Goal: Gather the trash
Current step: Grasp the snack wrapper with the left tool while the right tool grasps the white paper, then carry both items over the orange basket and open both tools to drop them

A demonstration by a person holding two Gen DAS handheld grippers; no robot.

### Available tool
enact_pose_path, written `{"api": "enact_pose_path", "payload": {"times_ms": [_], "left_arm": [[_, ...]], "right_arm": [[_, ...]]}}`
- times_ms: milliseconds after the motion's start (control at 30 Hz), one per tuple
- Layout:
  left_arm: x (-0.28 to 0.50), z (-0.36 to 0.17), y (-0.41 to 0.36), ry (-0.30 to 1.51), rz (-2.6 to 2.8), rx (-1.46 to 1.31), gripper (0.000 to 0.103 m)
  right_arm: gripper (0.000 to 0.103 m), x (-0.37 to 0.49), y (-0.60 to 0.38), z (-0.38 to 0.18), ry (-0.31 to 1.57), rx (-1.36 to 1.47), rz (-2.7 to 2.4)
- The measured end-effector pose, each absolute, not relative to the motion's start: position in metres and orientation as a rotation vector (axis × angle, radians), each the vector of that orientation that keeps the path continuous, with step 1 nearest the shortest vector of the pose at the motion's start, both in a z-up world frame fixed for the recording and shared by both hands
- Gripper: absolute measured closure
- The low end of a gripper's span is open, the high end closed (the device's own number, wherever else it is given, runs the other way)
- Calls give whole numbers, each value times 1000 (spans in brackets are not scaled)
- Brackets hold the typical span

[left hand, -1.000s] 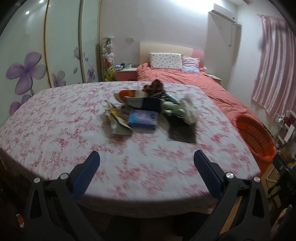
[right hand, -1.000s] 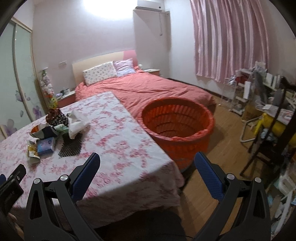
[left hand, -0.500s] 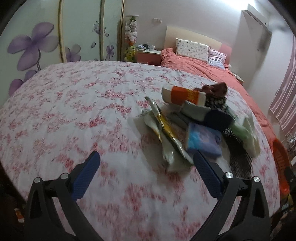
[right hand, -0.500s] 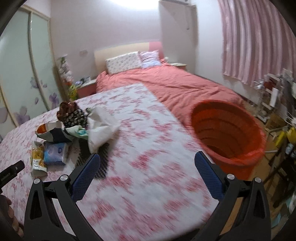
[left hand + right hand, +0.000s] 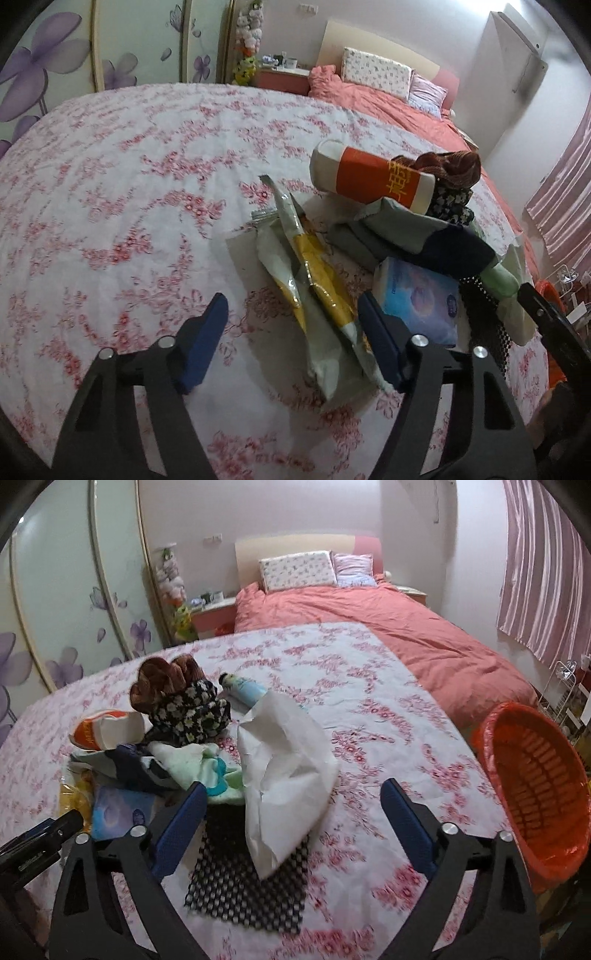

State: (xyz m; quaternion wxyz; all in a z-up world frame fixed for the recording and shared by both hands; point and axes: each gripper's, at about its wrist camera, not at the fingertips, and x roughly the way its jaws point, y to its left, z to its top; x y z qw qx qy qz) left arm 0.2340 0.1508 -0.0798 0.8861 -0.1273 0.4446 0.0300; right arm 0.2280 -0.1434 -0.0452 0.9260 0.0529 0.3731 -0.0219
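Observation:
A pile of trash and clothes lies on the floral-covered table (image 5: 110,206). My left gripper (image 5: 291,332) is open, its jaws either side of a yellow and silver snack wrapper (image 5: 314,284), just above it. Beside it lie a blue tissue pack (image 5: 421,295) and an orange and white package (image 5: 369,177). My right gripper (image 5: 293,819) is open over a crumpled white paper (image 5: 284,768) that lies on a black mesh mat (image 5: 243,882). An orange basket (image 5: 535,794) stands past the table's right edge.
Brown and black floral clothes (image 5: 184,698), a light blue bottle (image 5: 243,688) and a green cloth (image 5: 207,771) sit in the pile. A red-covered bed (image 5: 388,627) is behind the table. A wardrobe with purple flowers (image 5: 74,609) is at the left.
Both grippers have moved forward and down toward the pile. The left now straddles the snack wrapper; the right has swung left from the basket to over the white paper.

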Motion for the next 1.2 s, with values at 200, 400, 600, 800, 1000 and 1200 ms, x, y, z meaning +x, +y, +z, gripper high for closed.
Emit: {"api": "enact_pose_path", "payload": {"times_ms": [200, 400, 600, 800, 1000, 1200], "left_arm": [[240, -82, 149, 922, 51, -257, 46], [242, -80, 150, 912, 7, -288, 74], [237, -68, 152, 879, 6, -262, 85], [227, -51, 150, 843, 2, -248, 86], [211, -33, 140, 800, -10, -241, 87], [189, -4, 124, 732, -38, -235, 87]], "right_arm": [[35, 238, -144, -56, 819, 113, -48], [59, 234, -153, -58, 841, 160, -40], [64, 228, -166, -47, 802, 191, -42], [64, 216, -181, -28, 747, 215, -53], [65, 203, -194, -20, 708, 241, -50], [66, 186, -206, -11, 664, 275, -38]]}}
